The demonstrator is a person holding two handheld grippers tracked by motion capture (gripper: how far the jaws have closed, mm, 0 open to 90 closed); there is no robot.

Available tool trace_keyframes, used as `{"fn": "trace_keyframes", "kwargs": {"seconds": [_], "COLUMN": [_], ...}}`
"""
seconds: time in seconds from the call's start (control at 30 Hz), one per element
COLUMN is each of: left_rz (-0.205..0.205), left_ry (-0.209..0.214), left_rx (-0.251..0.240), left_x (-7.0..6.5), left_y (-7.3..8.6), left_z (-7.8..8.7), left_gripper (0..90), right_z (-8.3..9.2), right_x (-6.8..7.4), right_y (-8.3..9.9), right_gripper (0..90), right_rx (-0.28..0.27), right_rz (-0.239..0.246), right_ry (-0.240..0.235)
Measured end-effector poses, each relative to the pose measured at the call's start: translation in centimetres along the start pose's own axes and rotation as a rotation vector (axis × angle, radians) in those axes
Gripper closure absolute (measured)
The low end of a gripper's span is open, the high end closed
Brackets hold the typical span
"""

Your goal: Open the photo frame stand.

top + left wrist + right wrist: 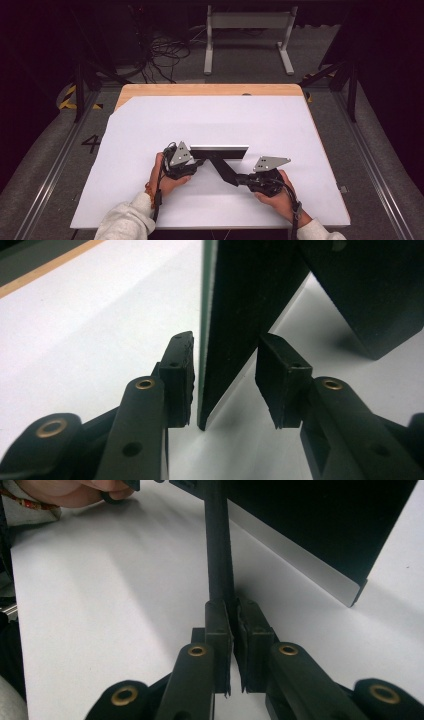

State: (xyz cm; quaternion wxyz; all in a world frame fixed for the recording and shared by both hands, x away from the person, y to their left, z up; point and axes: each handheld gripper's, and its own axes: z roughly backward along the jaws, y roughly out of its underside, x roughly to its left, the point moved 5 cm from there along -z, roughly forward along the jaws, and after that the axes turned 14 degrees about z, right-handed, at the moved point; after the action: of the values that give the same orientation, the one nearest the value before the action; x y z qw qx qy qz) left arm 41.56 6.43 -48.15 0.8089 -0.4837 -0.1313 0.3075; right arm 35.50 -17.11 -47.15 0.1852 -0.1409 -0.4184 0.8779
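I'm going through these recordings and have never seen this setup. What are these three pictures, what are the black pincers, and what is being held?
There is no robot: a person holds a hand-operated clamp tool in each hand. The high view looks down on a table covered with white paper. Each of the other two pictures comes from a camera riding on one tool, looking along its black jaws.

On the paper stands a picture frame, upright on its edge, with a black support leg behind it. The left gripper straddles the frame's edge with its jaws apart, a gap showing on each side. The right gripper is shut on the support leg, pinching its thin end.
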Motion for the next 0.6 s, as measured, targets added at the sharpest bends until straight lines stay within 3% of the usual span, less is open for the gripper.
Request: {"fn": "trace_keyframes", "kwargs": {"seconds": [0.43,0.6], "left_rz": [0.018,0.013], "left_ry": [0.002,-0.009], "left_rx": [0.016,0.048], "left_x": [-0.4,-0.5], "left_y": [0.7,1.6], "left_z": [2.0,3.1], "left_gripper": [52.5,49.0], "right_z": [1.0,2.2], "right_x": [0.2,0.4], "right_y": [-0.8,-1.0], "right_gripper": [79.6,77.7], "right_rx": [0.005,0.005], "right_rz": [0.048,0.075], "right_ry": [0.047,0.074]}}
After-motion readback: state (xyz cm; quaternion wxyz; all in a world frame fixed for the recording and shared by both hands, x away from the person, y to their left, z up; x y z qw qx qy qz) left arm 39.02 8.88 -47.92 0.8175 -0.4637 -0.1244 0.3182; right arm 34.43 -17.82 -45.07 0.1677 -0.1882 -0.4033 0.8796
